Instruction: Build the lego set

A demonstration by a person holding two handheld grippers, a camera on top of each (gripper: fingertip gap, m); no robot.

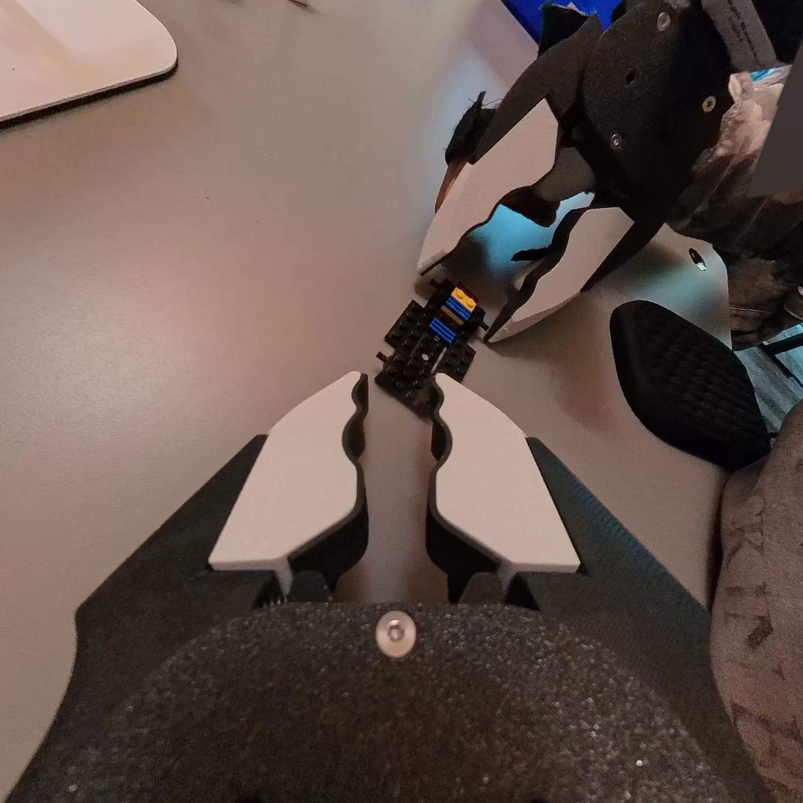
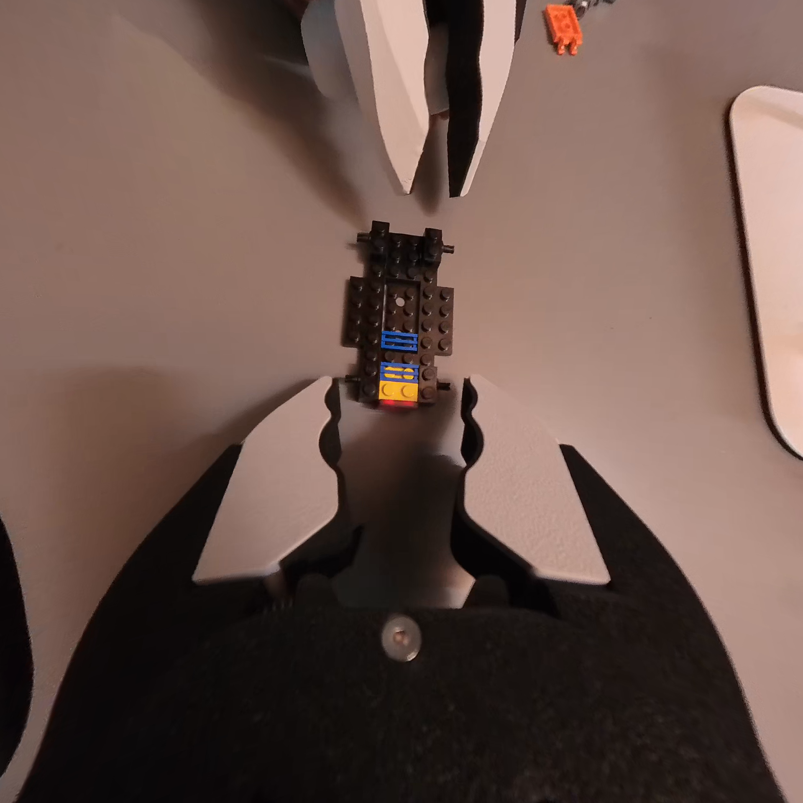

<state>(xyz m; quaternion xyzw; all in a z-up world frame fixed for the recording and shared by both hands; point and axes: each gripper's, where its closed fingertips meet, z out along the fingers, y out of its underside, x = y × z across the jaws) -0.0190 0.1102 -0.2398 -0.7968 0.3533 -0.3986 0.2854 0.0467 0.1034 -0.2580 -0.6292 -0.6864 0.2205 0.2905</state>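
Chassis (image 2: 399, 317): black studded Lego car base, flat on the grey table (image 2: 174, 217), lying lengthwise between the two grippers; axle pins stick out at both ends.
Blue grille pieces: one (image 2: 399, 340) near the middle of the chassis, a second (image 2: 399, 373) closer to the right gripper's end, sitting over yellow.
Yellow brick (image 2: 398, 390): two studs, at the chassis end nearest the right gripper; a red piece (image 2: 397, 405) shows just under its outer edge.
Right gripper (image 2: 397, 382): fingers spread wide, nothing held; tips stand either side of the yellow end of the chassis, apart from it. In the left wrist view it (image 1: 456, 300) angles down from above.
Left gripper (image 1: 399, 380): fingers parted, empty; the right-hand fingertip (image 1: 439, 391) sits at the chassis corner, contact cannot be told. Seen from the right wrist view it (image 2: 430, 191) points down at the far end of the chassis, tips close together but with a gap.
Orange piece (image 2: 563, 28): loose on the table, well apart, beyond the left gripper.
White board (image 2: 773, 243): rounded corner, flat on the table, off to the side.
Black mesh pad (image 1: 686, 382): past the table edge, beside patterned fabric (image 1: 756, 608).
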